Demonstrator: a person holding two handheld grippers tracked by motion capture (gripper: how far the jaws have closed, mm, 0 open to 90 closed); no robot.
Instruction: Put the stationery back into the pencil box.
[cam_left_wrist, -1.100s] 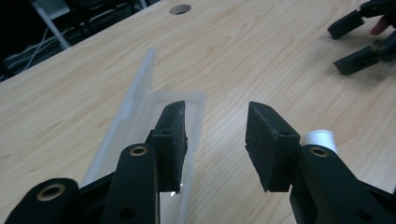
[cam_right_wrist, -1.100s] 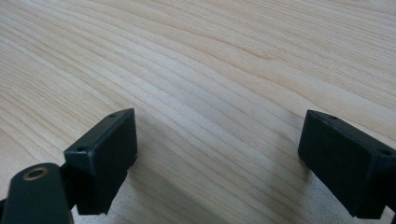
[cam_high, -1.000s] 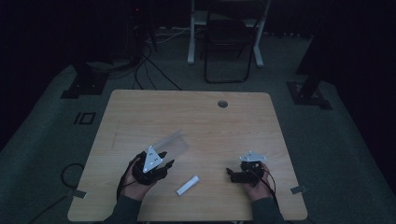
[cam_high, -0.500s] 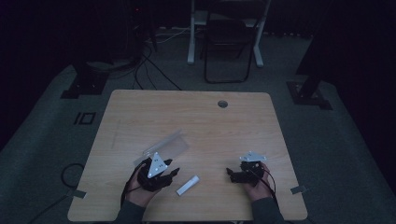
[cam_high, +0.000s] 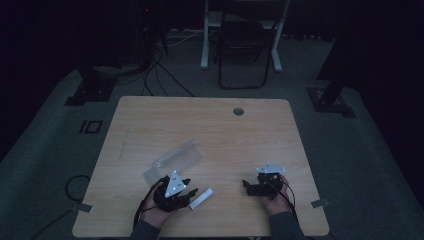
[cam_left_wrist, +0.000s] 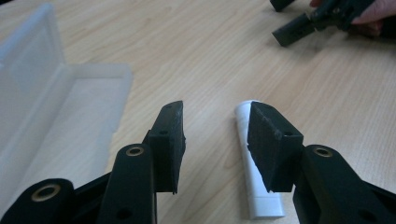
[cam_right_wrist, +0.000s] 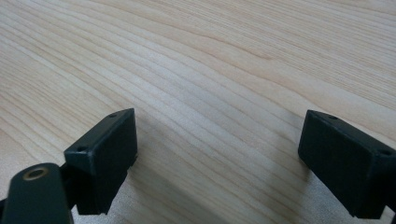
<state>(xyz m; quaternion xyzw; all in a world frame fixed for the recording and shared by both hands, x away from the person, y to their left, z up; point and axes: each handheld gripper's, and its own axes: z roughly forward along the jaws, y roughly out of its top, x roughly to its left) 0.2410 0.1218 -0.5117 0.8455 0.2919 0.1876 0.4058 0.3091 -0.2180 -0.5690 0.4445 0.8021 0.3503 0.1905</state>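
Observation:
A small white tube (cam_high: 200, 199) lies on the wooden table (cam_high: 210, 125) near its front edge. My left gripper (cam_high: 191, 194) sits low just left of it, jaws open. In the left gripper view the tube (cam_left_wrist: 256, 191) lies flat on the wood, partly under the right jaw, and nothing is between the pads (cam_left_wrist: 173, 135) of the left gripper (cam_left_wrist: 215, 122). An open clear plastic case (cam_high: 173, 160) lies behind the left hand, also seen as the case (cam_left_wrist: 51, 121). My right gripper (cam_high: 249, 186) rests on the table at the right, wide open over bare wood (cam_right_wrist: 219, 135).
A round cable hole (cam_high: 238, 111) is in the table's far side. A chair (cam_high: 247, 45) and dark stands are on the floor beyond the table. The right gripper (cam_left_wrist: 308, 21) and its hand show at the top right of the left gripper view.
The left hand has moved toward the front edge and to the right, lower, bringing its gripper up beside the white tube. The right hand has kept still.

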